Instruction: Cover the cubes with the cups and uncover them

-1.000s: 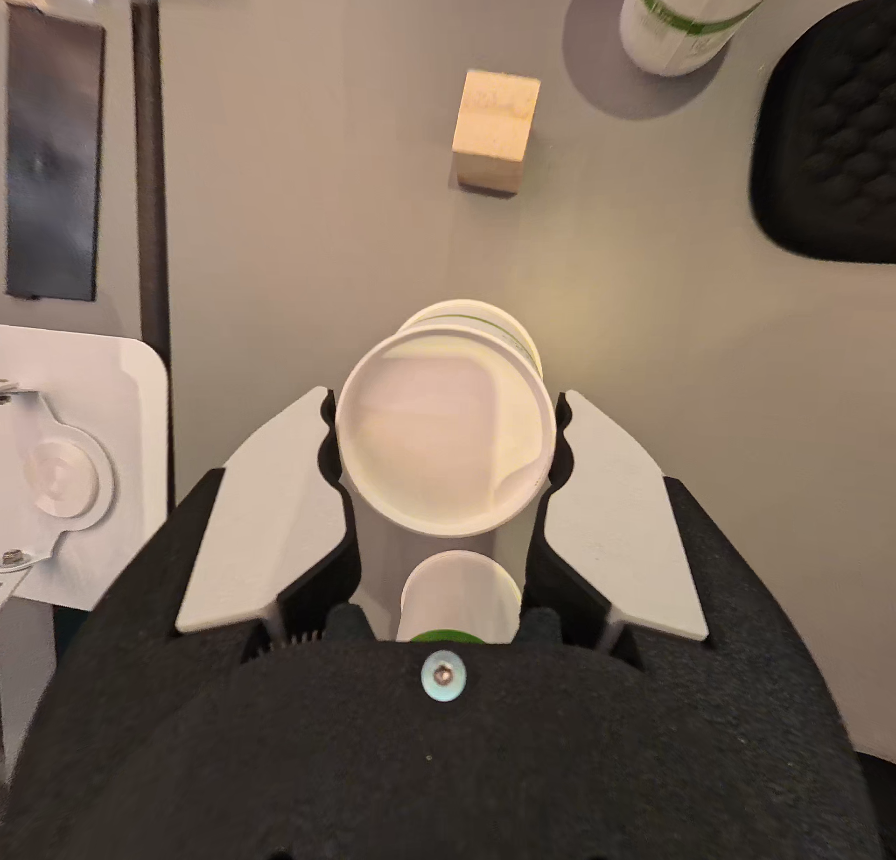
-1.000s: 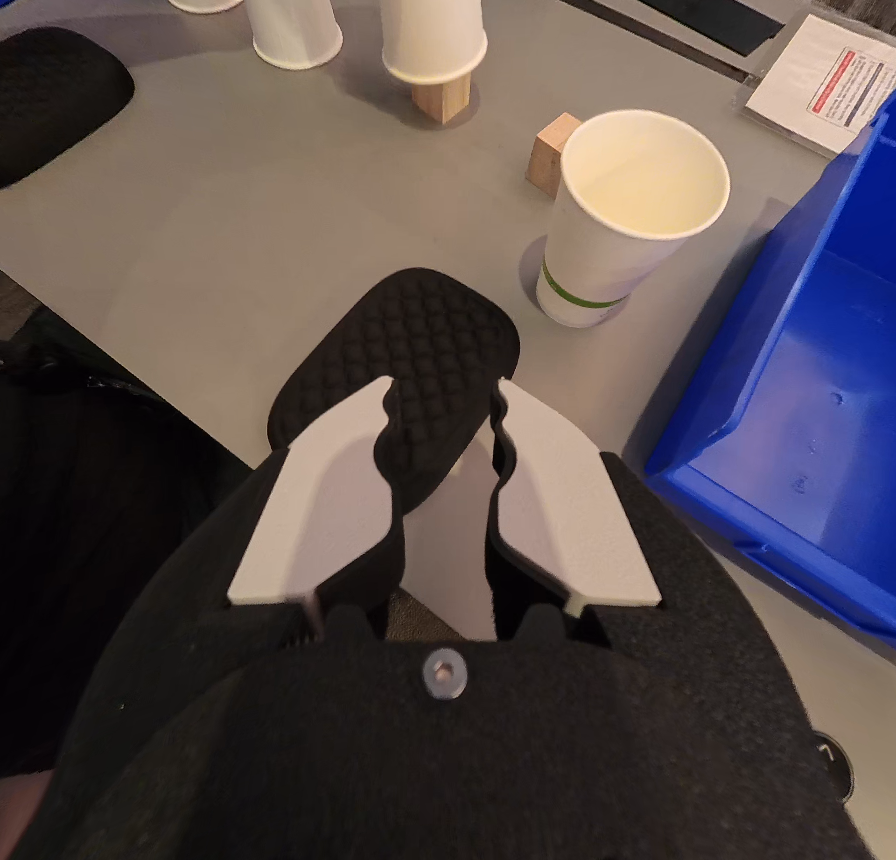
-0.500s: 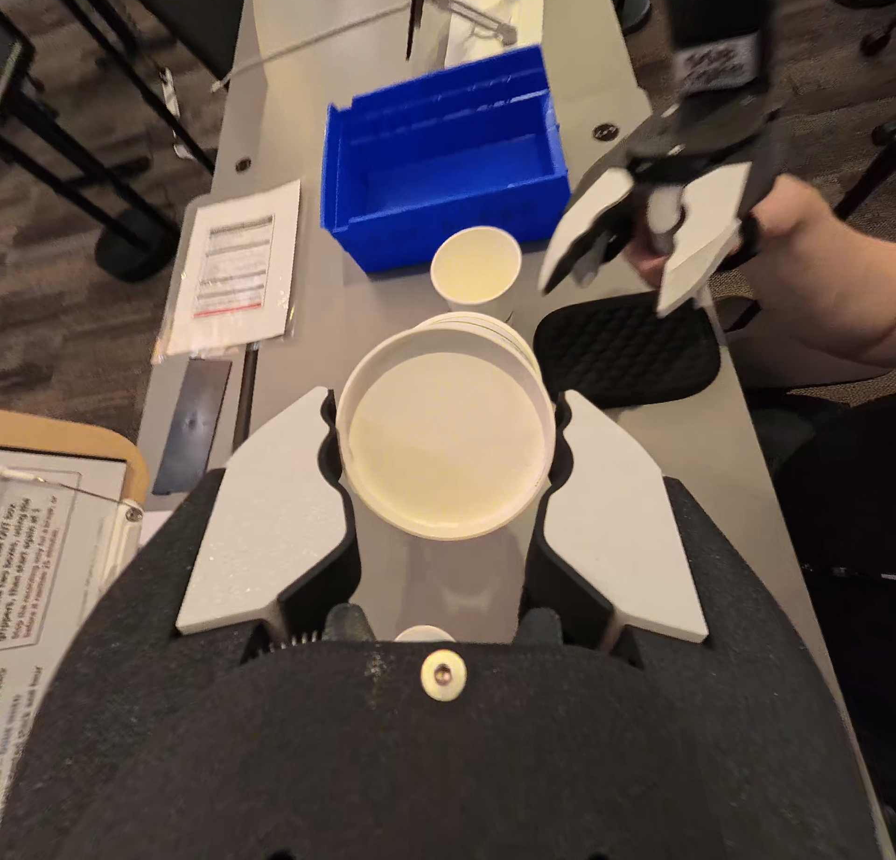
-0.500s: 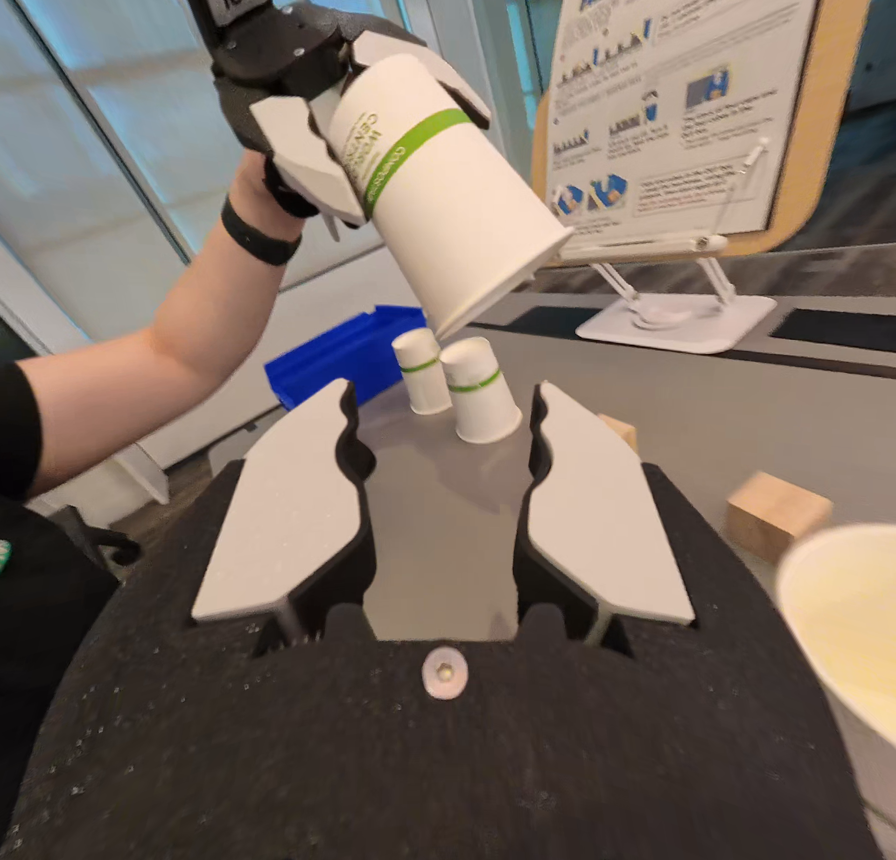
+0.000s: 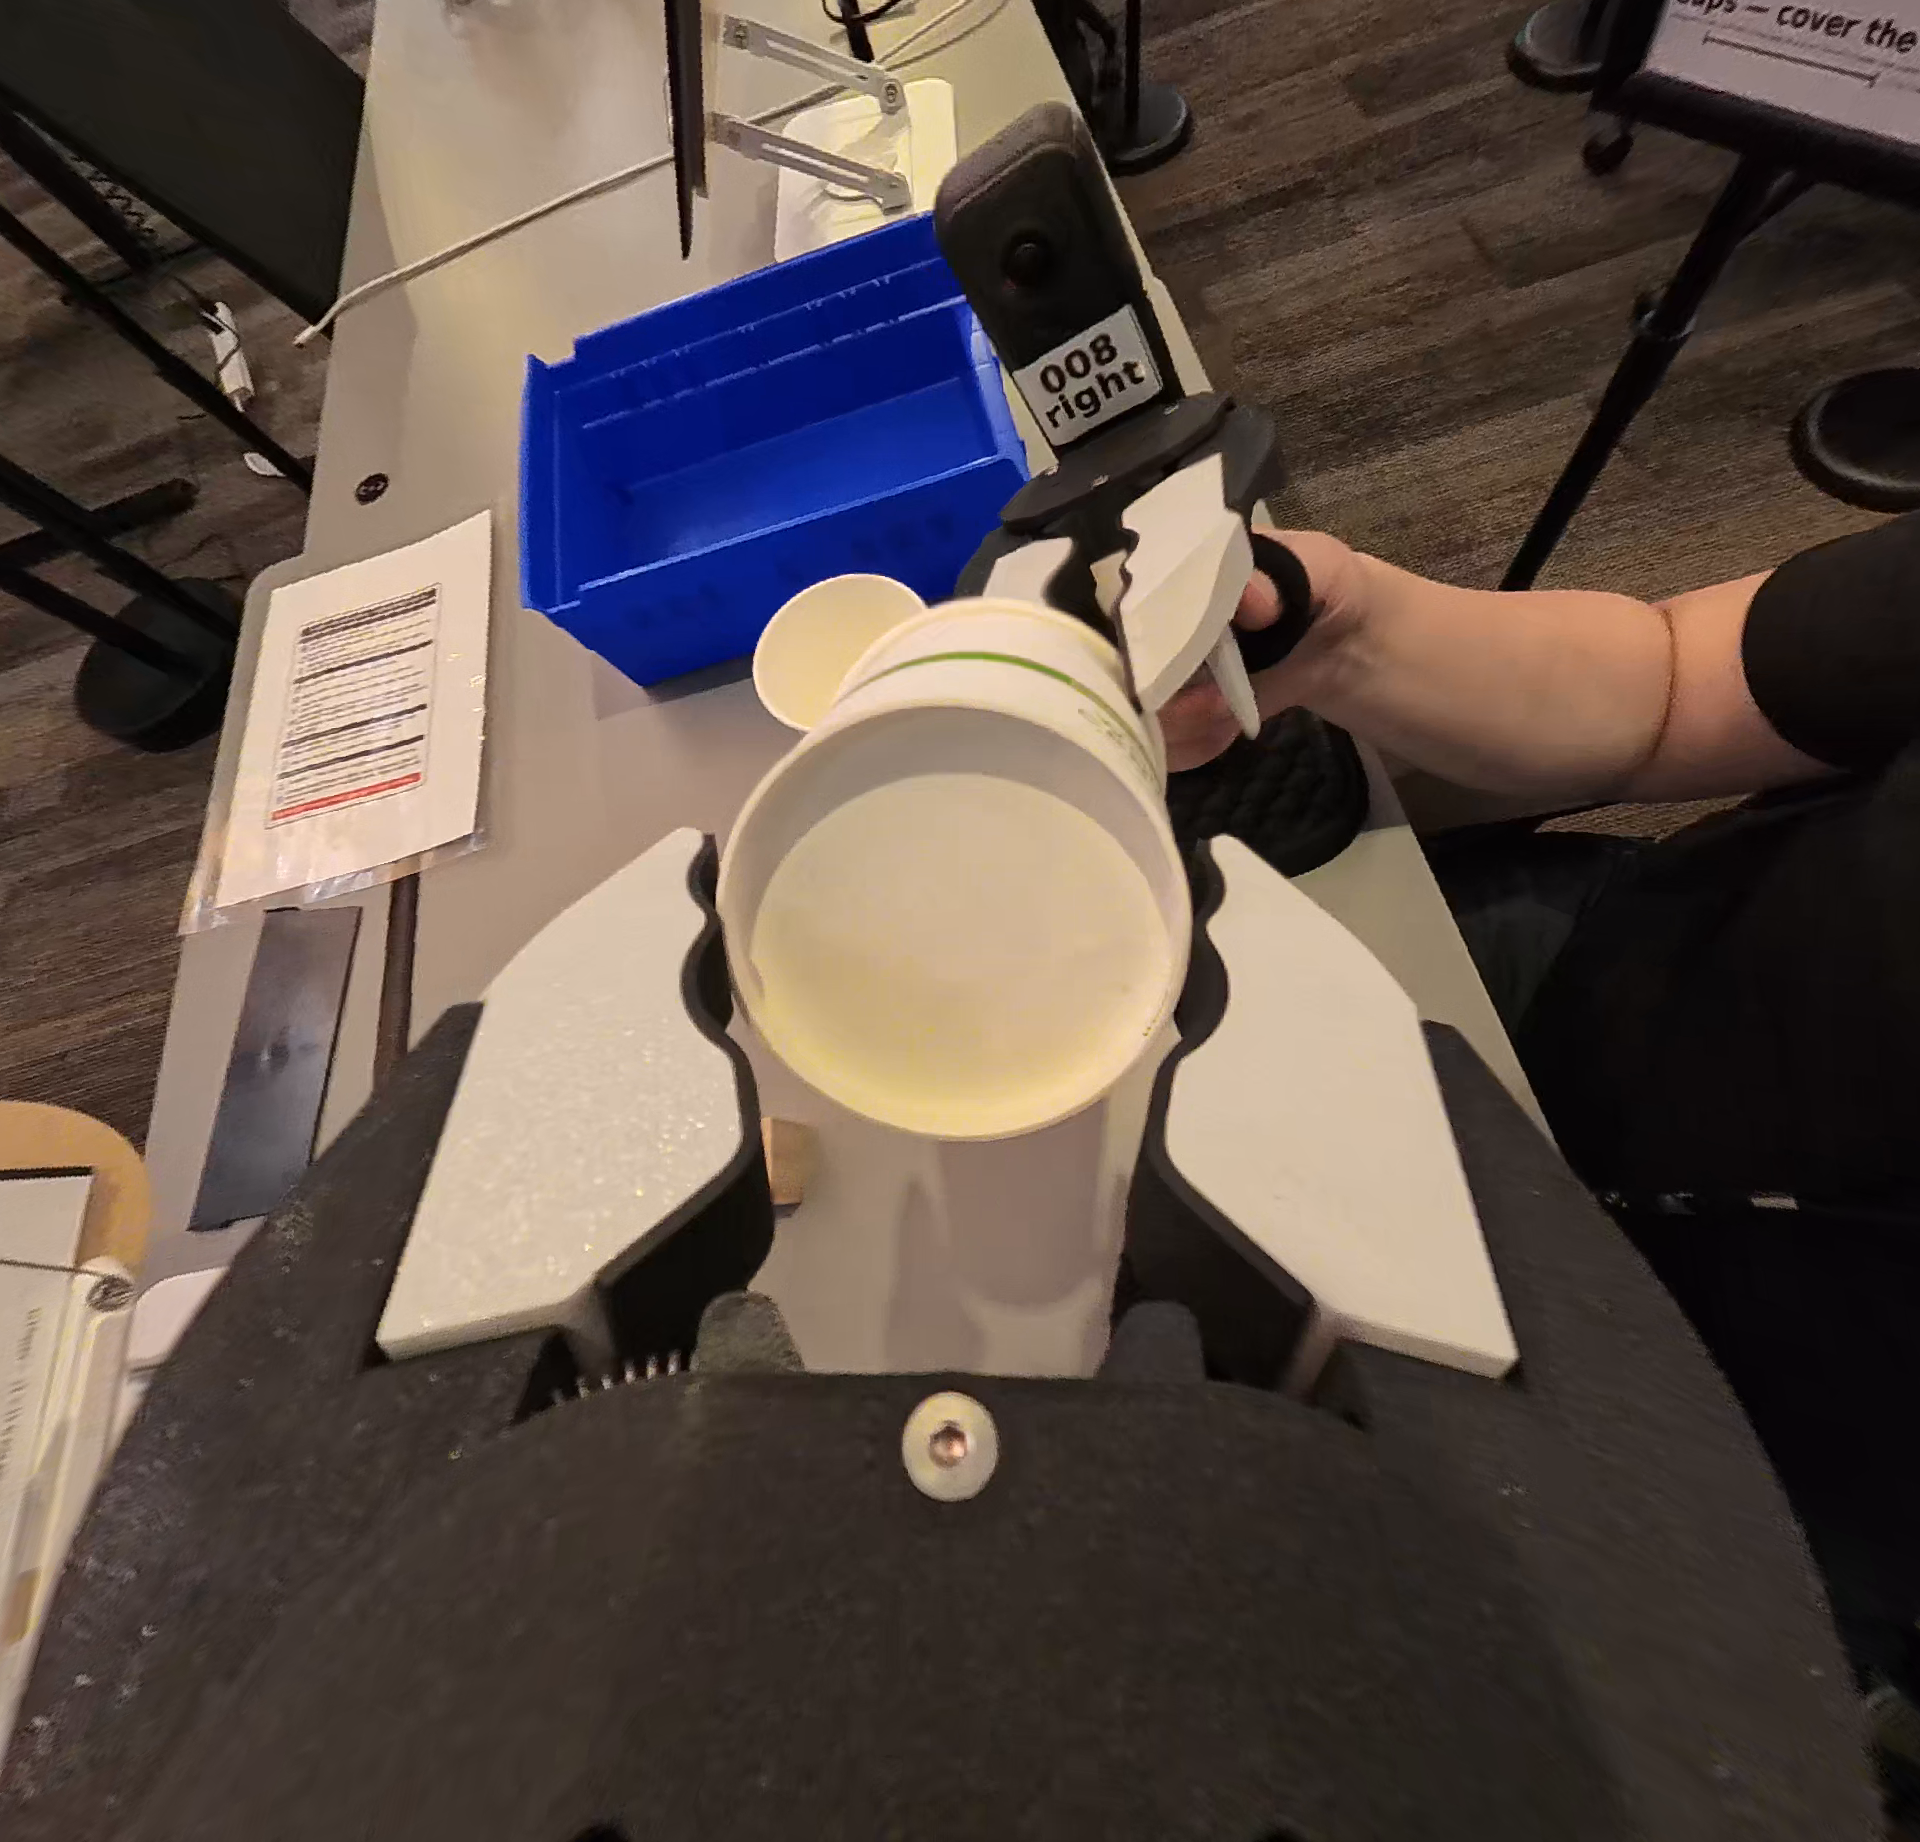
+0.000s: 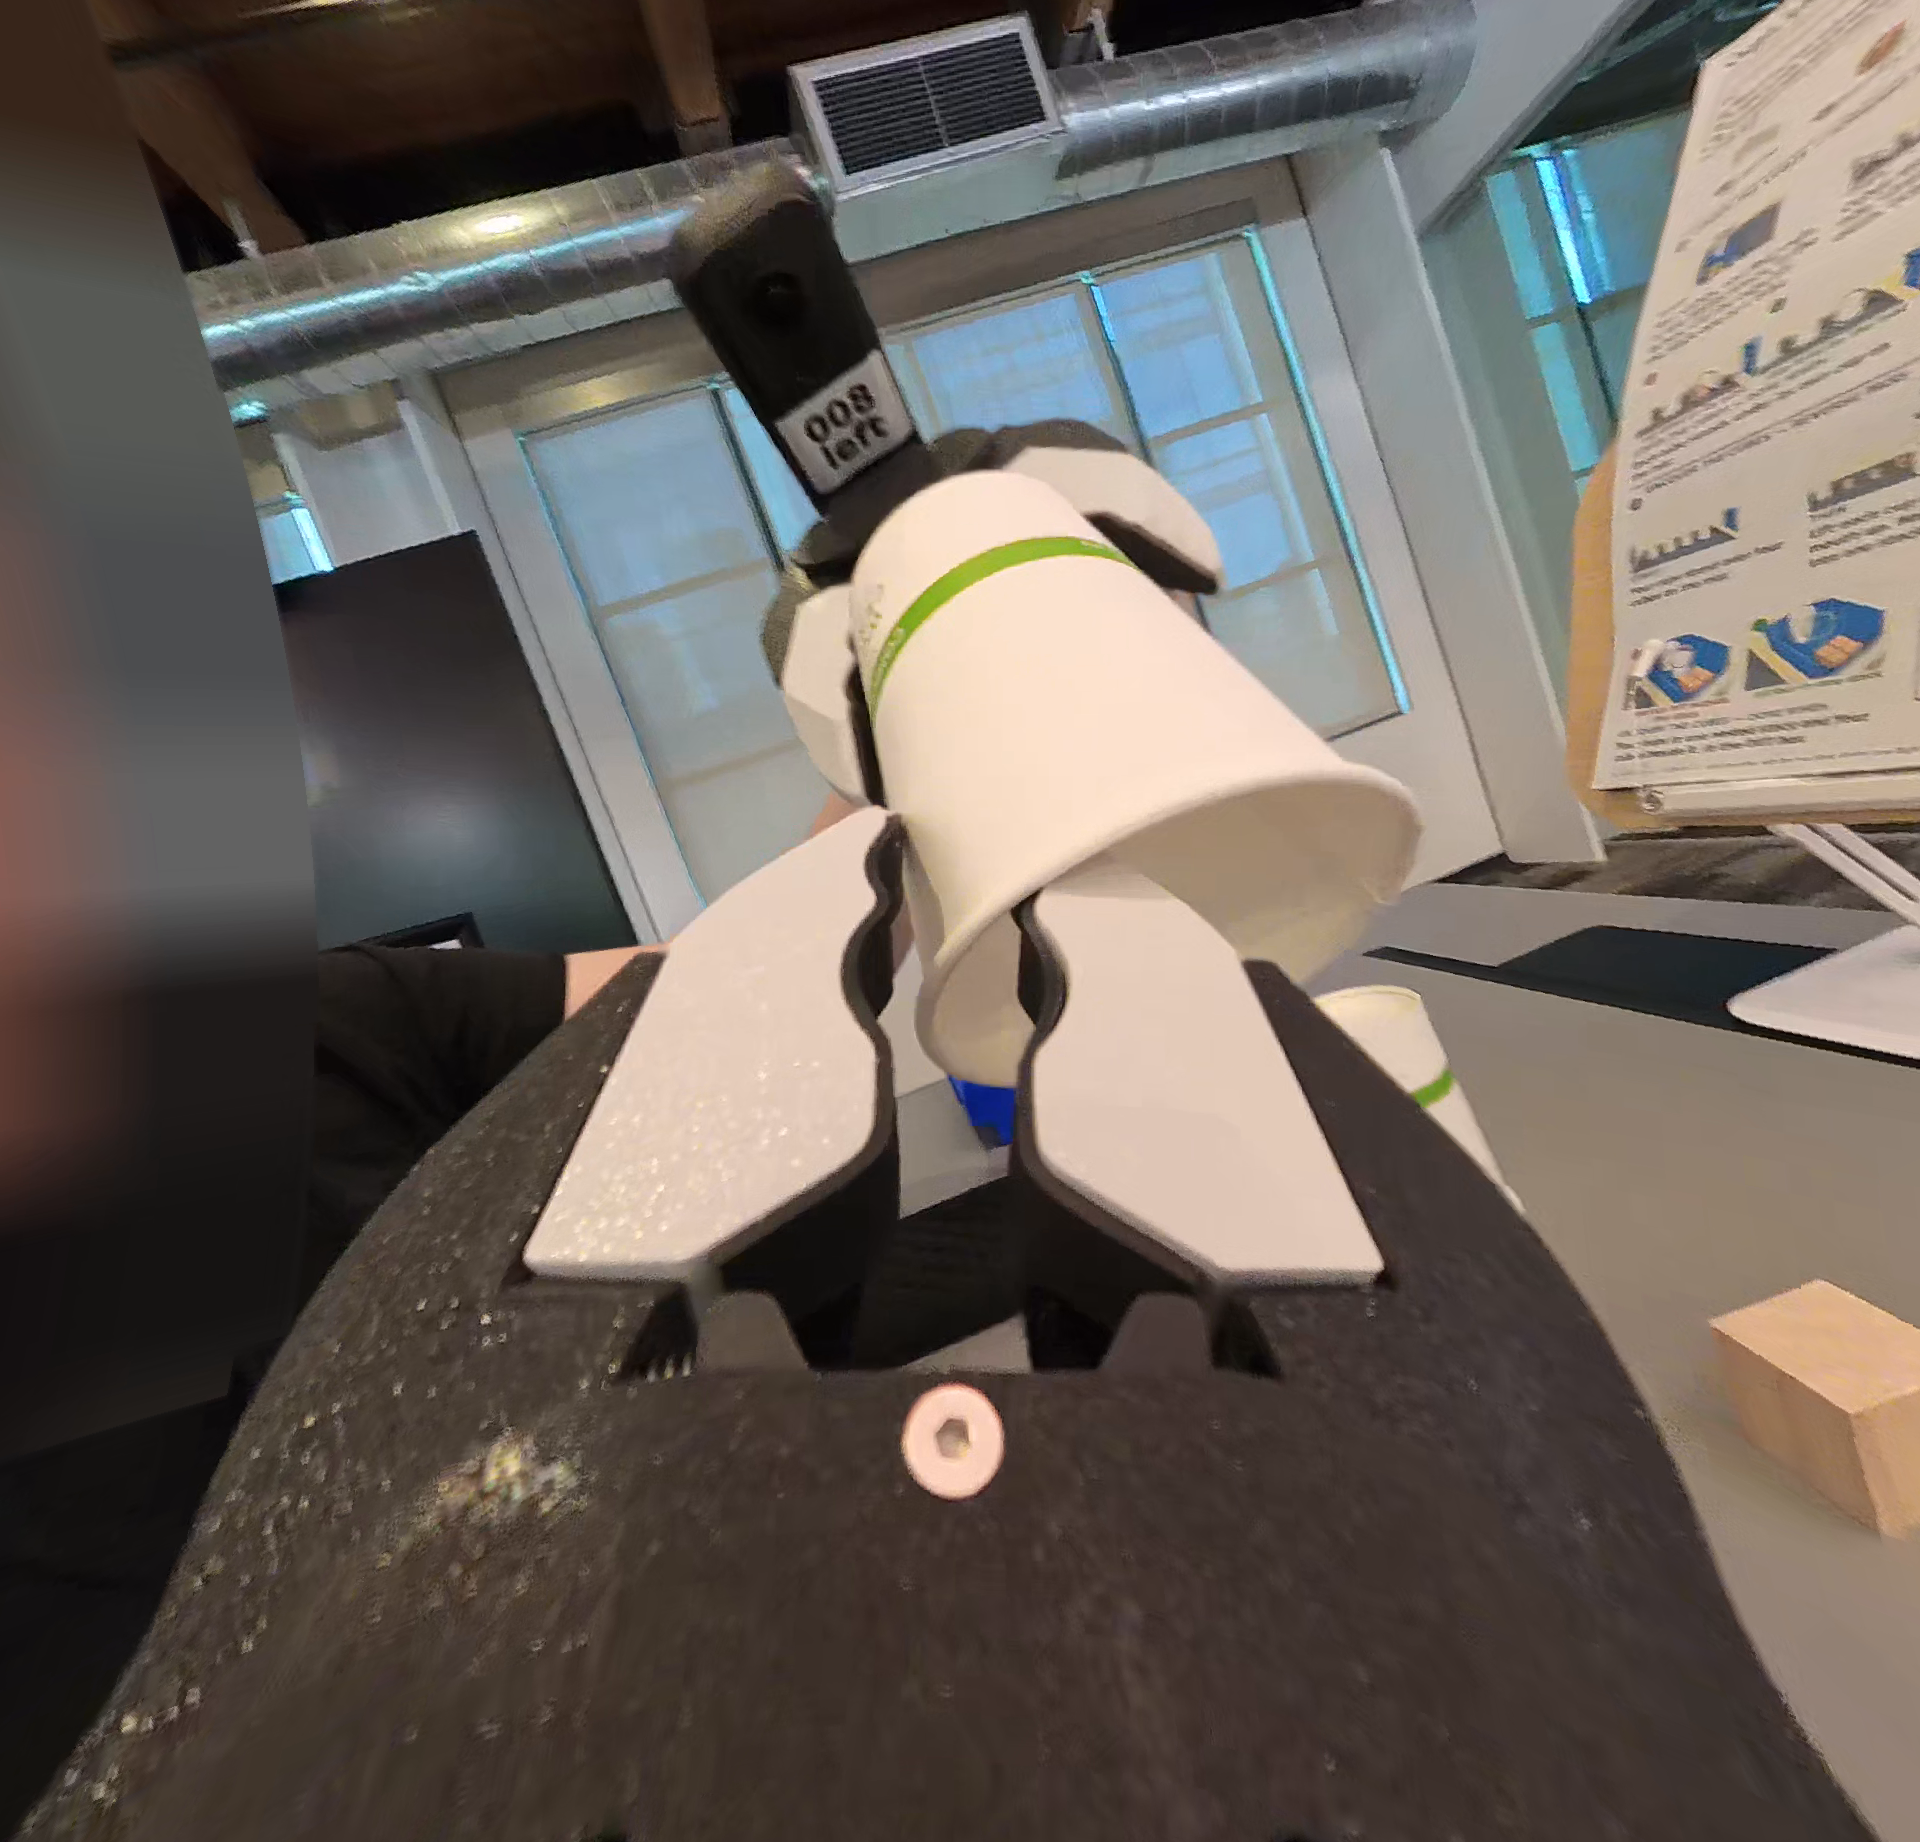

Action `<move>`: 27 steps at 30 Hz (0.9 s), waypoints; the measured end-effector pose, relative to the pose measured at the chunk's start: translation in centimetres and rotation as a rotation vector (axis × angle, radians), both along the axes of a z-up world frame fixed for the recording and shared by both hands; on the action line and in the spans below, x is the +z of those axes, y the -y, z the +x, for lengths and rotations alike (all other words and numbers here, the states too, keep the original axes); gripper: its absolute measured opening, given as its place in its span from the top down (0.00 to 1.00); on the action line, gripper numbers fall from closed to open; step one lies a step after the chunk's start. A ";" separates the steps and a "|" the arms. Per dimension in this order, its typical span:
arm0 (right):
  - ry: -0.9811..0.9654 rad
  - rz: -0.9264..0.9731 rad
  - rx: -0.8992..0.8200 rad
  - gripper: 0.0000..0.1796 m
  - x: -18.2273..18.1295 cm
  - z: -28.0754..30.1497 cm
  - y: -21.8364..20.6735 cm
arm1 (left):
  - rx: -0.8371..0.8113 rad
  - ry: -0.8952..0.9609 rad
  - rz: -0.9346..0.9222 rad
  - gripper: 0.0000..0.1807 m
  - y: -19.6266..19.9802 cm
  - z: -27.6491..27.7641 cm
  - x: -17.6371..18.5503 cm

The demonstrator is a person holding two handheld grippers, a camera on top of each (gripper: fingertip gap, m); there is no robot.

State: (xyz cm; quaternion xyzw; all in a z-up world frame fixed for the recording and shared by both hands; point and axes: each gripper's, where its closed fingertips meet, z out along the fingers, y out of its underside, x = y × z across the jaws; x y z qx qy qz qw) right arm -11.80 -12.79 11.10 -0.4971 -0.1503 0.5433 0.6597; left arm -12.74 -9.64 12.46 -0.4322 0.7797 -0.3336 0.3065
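My left gripper (image 5: 951, 847) is shut on a white paper cup with a green band (image 5: 956, 919) and holds it tilted in the air, base towards its camera. The cup (image 6: 1091, 732) and the left gripper (image 6: 977, 597) also show in the right wrist view. My right gripper (image 6: 956, 867) is at the cup's rim, with the rim's edge between its fingers and a narrow gap still showing. It also shows in the left wrist view (image 5: 1127, 639). One wooden cube (image 6: 1829, 1397) lies on the grey table (image 6: 1662, 1117). Another cube (image 5: 787, 1158) peeks out below the held cup.
An upright empty cup (image 5: 821, 649) stands in front of a blue bin (image 5: 769, 462). An upside-down cup (image 6: 1403, 1054) stands on the table. A black pad (image 5: 1278, 795) lies at the table's near edge, a laminated sheet (image 5: 353, 712) at the left. An instruction board (image 6: 1766, 442) stands at the right.
The left gripper lifted the cup off the table and tilted it towards the right gripper. The right gripper rose to the cup's rim and its jaws narrowed.
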 end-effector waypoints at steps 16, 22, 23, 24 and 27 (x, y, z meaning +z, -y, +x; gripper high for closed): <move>0.894 -0.342 -0.424 1.00 0.0 11.1 0.6 | 0.143 0.154 -0.038 0.54 -3.1 -5.3 2.0; 1.414 -0.800 -0.317 1.00 -4.5 16.2 -0.2 | 0.200 0.093 0.035 0.54 -4.1 -7.4 0.2; 1.452 -0.848 -0.269 1.00 -5.3 16.1 -0.1 | 0.203 0.086 0.041 0.54 -4.1 -7.5 0.0; 1.496 -0.886 -0.231 1.00 -6.1 16.1 -0.1 | 0.207 0.081 0.047 0.54 -4.1 -7.6 -0.2; 1.629 -0.966 -0.192 1.00 -8.2 16.8 -0.6 | 0.213 0.069 0.057 0.54 -4.0 -7.9 -0.4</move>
